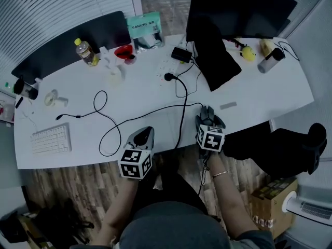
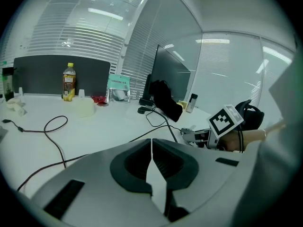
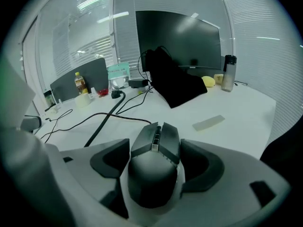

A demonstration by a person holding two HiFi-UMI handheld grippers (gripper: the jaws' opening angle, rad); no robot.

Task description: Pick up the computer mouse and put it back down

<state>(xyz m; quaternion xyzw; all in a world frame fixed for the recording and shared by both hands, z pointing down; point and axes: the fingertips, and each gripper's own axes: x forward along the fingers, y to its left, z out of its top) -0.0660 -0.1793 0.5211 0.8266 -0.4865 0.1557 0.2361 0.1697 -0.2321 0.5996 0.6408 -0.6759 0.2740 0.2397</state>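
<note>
right gripper (image 3: 156, 159) stands wide open around the black computer mouse (image 3: 154, 174) at the tabletop's (image 1: 249, 97) near edge; left gripper (image 2: 151, 160) closed, empty.

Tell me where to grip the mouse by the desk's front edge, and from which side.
Grip the mouse across its two long sides, behind the buttons, coming from its rounded back end. It lies flat on the desk, and its domed top offers no hold. The right gripper, open, straddles it that way.

left gripper (image 2: 151, 148): fingers (image 2: 135, 162) together, nothing between | table (image 2: 94, 131): cable (image 2: 58, 146), bottle (image 2: 69, 82), monitor (image 2: 168, 72) | right gripper (image 2: 187, 134) low at table's right
</note>
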